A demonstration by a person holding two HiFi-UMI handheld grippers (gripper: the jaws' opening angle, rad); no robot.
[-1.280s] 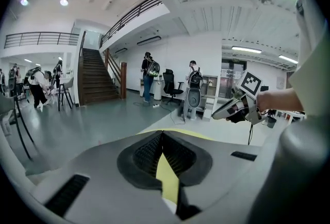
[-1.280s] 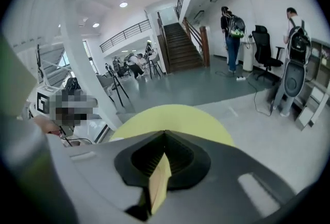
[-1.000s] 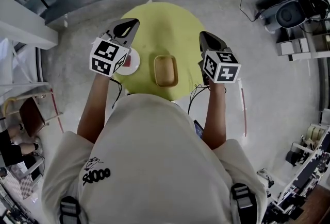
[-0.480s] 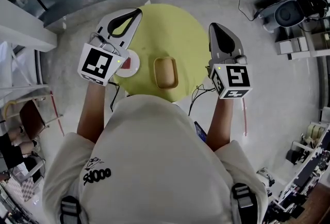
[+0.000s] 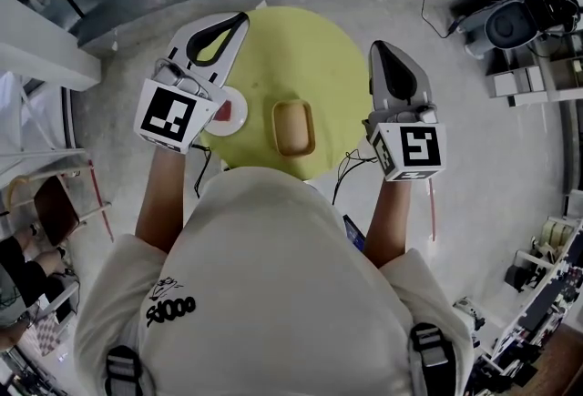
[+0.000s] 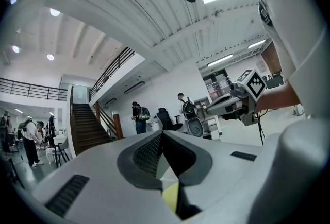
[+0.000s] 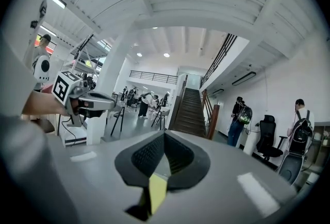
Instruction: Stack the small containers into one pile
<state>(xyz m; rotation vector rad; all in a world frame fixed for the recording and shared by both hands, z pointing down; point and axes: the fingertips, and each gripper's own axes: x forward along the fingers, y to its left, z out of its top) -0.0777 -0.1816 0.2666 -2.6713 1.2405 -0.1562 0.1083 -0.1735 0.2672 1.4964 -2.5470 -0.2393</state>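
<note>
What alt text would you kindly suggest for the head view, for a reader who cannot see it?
A person, seen from above, holds the left gripper and right gripper, both shut and empty, over a round yellow table. On it sit a tan rectangular container and, to its left, a white round dish.

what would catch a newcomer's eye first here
The round yellow table stands out against the grey floor, with a tan container on its near half and a white dish holding something red at its left edge. The left gripper and right gripper hang at its two sides, both shut and empty.
</note>
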